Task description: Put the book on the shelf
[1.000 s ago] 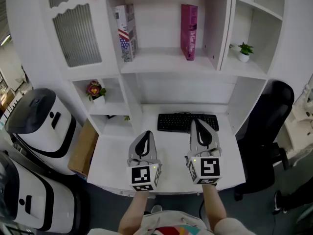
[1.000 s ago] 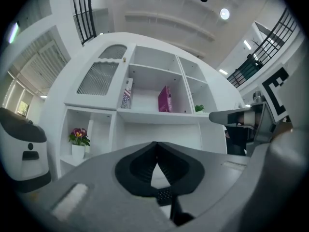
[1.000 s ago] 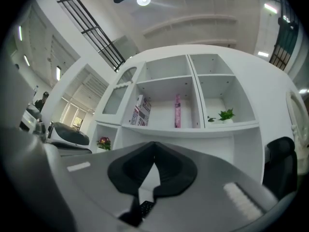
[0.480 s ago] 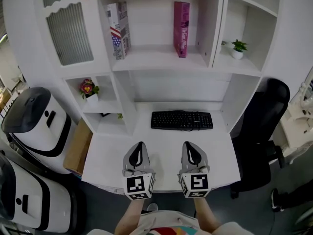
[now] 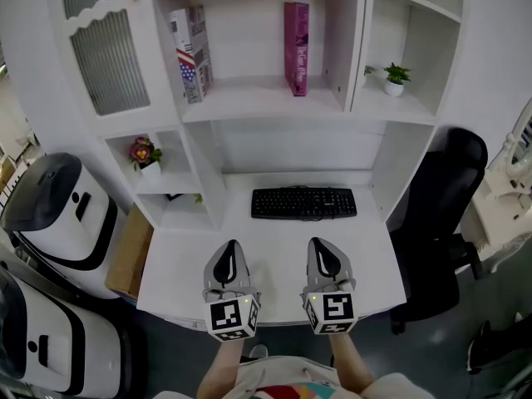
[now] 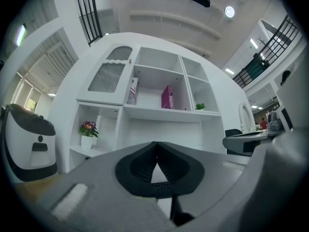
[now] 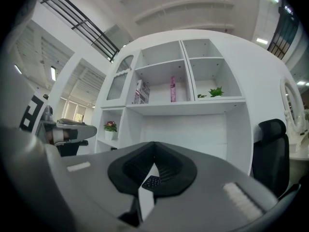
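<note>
Left gripper (image 5: 230, 246) and right gripper (image 5: 320, 243) are both pinched fully together, nothing in either, side by side near the keyboard (image 5: 303, 202).

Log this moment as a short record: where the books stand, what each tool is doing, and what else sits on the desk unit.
pink book: upright, right side of the upper middle shelf
flag-patterned book: standing on the same shelf, left side
left tool: shut, empty, over the front of the desk
right tool: shut, empty, beside the left one
keyboard: on the desk, towards the back
green plant: upper right compartment
flower pot: lower left compartment
held items: none
</note>
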The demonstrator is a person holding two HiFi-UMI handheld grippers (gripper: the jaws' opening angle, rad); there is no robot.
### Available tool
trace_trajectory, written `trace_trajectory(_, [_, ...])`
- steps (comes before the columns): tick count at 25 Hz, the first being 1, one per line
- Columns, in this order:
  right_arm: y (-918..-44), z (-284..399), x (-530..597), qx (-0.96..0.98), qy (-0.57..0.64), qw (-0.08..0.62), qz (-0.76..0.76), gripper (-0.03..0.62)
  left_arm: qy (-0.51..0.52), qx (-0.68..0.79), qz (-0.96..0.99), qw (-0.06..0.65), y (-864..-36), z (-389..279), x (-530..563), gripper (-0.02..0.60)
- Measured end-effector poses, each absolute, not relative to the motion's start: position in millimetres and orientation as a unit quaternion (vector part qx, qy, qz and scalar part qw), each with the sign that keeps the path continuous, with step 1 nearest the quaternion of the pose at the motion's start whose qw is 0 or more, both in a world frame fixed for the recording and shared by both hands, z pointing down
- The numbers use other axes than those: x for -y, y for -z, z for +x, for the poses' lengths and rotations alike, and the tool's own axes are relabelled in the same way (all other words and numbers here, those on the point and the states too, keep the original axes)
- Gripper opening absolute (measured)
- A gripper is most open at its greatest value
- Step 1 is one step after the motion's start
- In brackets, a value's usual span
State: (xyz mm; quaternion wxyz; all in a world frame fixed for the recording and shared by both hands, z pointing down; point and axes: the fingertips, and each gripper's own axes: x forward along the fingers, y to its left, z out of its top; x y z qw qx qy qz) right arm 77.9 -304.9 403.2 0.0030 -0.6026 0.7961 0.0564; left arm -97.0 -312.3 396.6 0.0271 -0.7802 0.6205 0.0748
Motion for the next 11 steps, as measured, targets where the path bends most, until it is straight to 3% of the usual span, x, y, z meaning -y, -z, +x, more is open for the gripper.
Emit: trace_trajectory(11, [-395,89,301,-0.794,-0.067,0.017,-0.604,0.003,-0.07,-0.62,-0.781,0.022,-401,-90,307,-0.002])
